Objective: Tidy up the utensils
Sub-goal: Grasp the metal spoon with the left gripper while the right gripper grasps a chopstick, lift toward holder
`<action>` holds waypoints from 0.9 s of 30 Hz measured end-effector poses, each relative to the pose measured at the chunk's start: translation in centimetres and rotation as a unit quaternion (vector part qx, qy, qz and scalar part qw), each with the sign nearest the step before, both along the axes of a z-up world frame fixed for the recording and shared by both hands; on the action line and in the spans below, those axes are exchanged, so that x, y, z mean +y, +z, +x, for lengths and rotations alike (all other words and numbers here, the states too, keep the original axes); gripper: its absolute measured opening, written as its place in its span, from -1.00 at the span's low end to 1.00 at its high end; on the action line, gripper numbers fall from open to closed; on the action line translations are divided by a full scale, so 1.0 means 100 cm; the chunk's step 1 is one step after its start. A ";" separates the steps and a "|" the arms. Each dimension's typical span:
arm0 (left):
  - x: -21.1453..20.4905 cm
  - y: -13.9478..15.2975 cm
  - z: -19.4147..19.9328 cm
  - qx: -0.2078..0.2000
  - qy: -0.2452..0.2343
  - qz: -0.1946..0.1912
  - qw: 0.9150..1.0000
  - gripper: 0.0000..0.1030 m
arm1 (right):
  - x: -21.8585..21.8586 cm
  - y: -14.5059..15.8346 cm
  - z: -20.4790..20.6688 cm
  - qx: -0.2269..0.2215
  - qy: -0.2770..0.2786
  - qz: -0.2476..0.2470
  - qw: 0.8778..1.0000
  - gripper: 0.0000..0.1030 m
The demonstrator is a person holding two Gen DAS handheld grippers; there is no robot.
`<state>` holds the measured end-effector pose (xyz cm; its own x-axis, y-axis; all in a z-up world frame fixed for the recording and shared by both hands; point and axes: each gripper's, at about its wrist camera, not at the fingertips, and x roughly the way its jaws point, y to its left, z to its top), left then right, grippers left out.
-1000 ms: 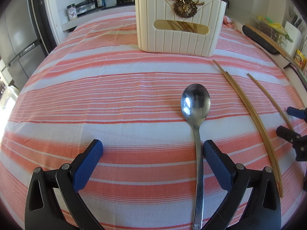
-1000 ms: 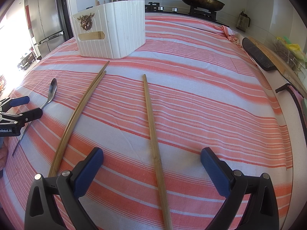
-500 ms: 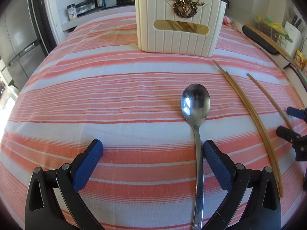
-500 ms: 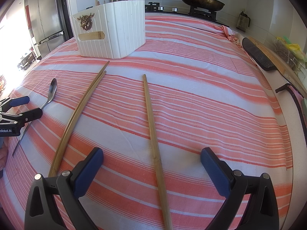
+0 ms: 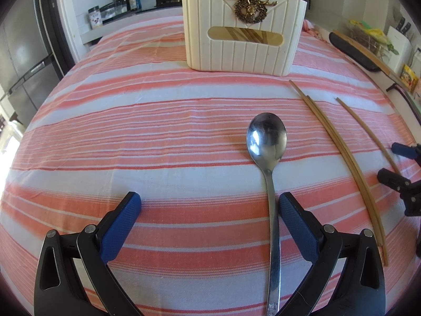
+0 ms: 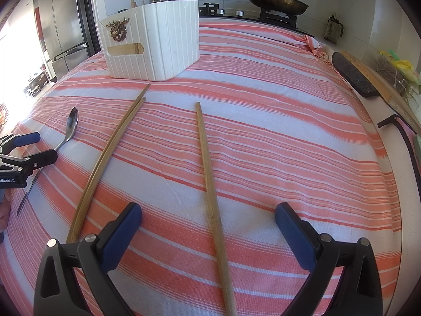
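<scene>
One label, "Robot.AI", shows on the left tool (image 6: 34,147).

I see a steel spoon (image 5: 267,142) lying bowl-up, a touching pair of chopsticks (image 6: 110,147) beside it, a single chopstick (image 6: 208,168) apart, and the upright white holder (image 5: 243,30) beyond.

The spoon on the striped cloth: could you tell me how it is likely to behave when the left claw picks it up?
The spoon looks like polished metal, so probably stiff but slippery. Its thin handle lies flat on the cloth, so the open left claw may struggle to get under it. Gripped at the handle, the heavier bowl end could tip downward.
</scene>
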<state>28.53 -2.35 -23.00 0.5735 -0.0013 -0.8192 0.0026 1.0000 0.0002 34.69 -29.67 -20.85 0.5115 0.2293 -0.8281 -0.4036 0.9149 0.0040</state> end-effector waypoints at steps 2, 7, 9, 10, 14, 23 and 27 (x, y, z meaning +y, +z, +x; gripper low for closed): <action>0.002 0.000 -0.002 0.002 -0.007 0.001 1.000 0.99 | 0.000 0.000 0.000 0.000 0.000 0.000 1.000 1.00; 0.007 0.001 -0.005 0.008 -0.021 0.002 1.000 0.99 | 0.001 0.000 0.000 0.000 0.000 0.000 1.000 1.00; 0.008 0.001 -0.003 0.013 -0.027 0.001 1.000 0.99 | 0.001 -0.001 -0.001 -0.001 -0.001 -0.002 1.000 1.00; 0.008 0.001 -0.001 0.015 -0.031 0.002 0.999 0.99 | 0.002 -0.002 0.001 0.000 -0.004 -0.002 1.000 1.00; 0.001 0.002 0.012 0.035 -0.053 0.005 0.998 0.99 | 0.005 -0.004 0.007 0.014 -0.009 -0.007 1.000 1.00; -0.023 0.005 0.041 0.058 -0.069 0.008 0.996 0.90 | 0.018 -0.002 0.058 0.120 0.039 -0.057 0.990 0.76; -0.033 0.012 0.051 0.045 -0.073 0.005 0.996 0.23 | 0.028 0.002 0.095 0.110 0.022 -0.043 0.993 0.21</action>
